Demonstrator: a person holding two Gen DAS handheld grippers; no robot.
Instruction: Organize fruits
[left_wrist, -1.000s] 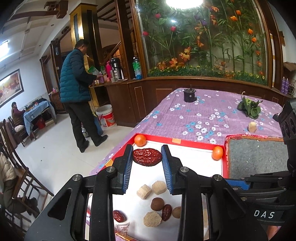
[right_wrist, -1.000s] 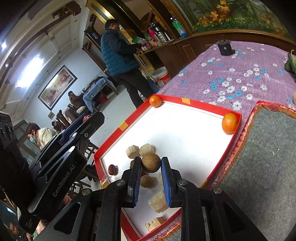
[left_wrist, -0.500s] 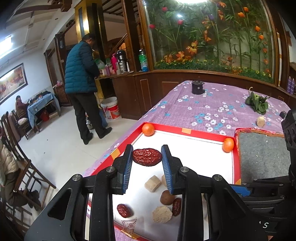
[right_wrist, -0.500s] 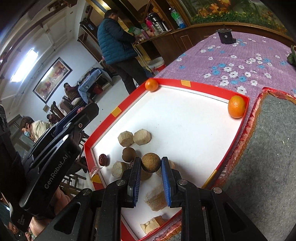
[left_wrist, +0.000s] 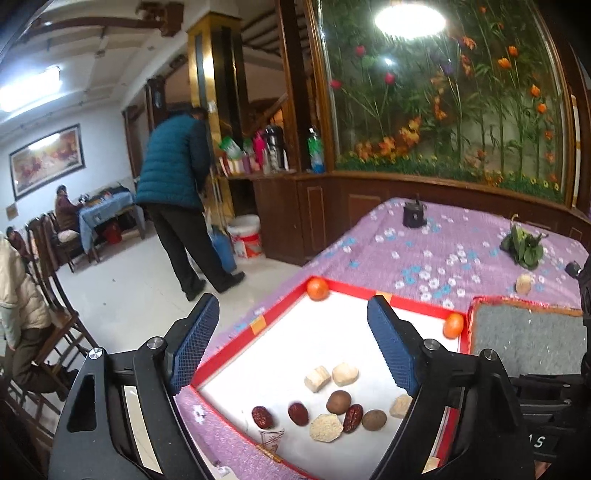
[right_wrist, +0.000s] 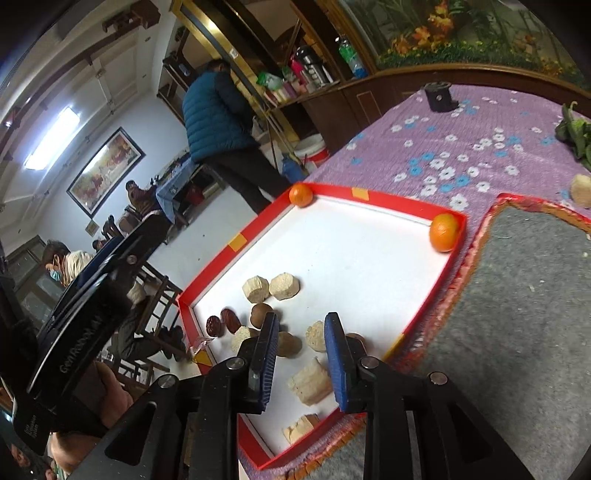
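Left gripper (left_wrist: 288, 347) just opened wide, nothing between; right gripper (right_wrist: 301, 354) narrowly parted, empty, over tray (right_wrist: 369, 194).

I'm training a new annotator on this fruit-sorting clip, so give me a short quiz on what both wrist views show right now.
1. True or false: a fruit sits between the fingers of the left gripper.
2. How many oranges lie in the red tray, and where?
3. What lies on the purple cloth outside the tray? A) a bunch of green leaves B) a banana C) a knife

Key: 1) False, the fingers stand wide apart with nothing between them. 2) Two, one in each far corner. 3) A.
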